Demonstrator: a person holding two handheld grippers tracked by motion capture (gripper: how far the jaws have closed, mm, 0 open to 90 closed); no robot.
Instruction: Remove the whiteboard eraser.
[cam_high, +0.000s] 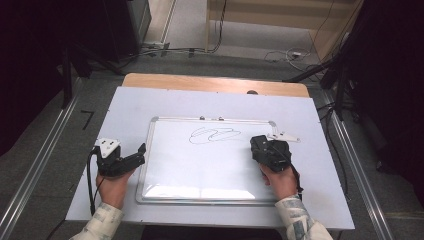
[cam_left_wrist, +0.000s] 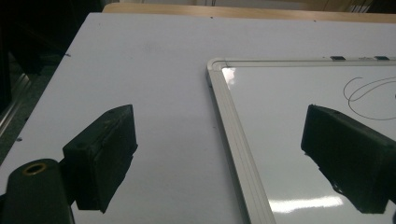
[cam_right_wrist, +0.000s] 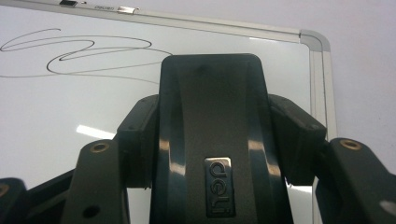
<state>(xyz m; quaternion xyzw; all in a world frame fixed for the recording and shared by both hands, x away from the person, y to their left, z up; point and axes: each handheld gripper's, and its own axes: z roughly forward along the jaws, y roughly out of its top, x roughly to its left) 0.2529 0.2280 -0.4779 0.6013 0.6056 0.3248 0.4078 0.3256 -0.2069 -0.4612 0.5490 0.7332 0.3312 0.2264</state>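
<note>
A white whiteboard (cam_high: 200, 170) in a silver frame lies flat on the table, with a black scribble (cam_high: 215, 135) near its top edge. My right gripper (cam_high: 261, 146) hovers over the board's right part, just right of the scribble, shut on a black eraser (cam_high: 258, 144). In the right gripper view the eraser (cam_right_wrist: 210, 107), marked "deli", sits clamped between the two pads (cam_right_wrist: 137, 135), and the scribble (cam_right_wrist: 84, 51) lies beyond it. My left gripper (cam_high: 139, 154) rests at the board's left edge. Its jaws stand open, either side of the frame (cam_left_wrist: 233, 135), holding nothing.
A white sheet (cam_high: 130, 105) covers the tabletop, with a wooden strip (cam_high: 210, 82) bare at the far side. Two small clips (cam_high: 211, 118) sit on the board's top frame. Metal rails (cam_high: 35, 170) run along both sides, and cables (cam_high: 285, 54) lie on the floor beyond.
</note>
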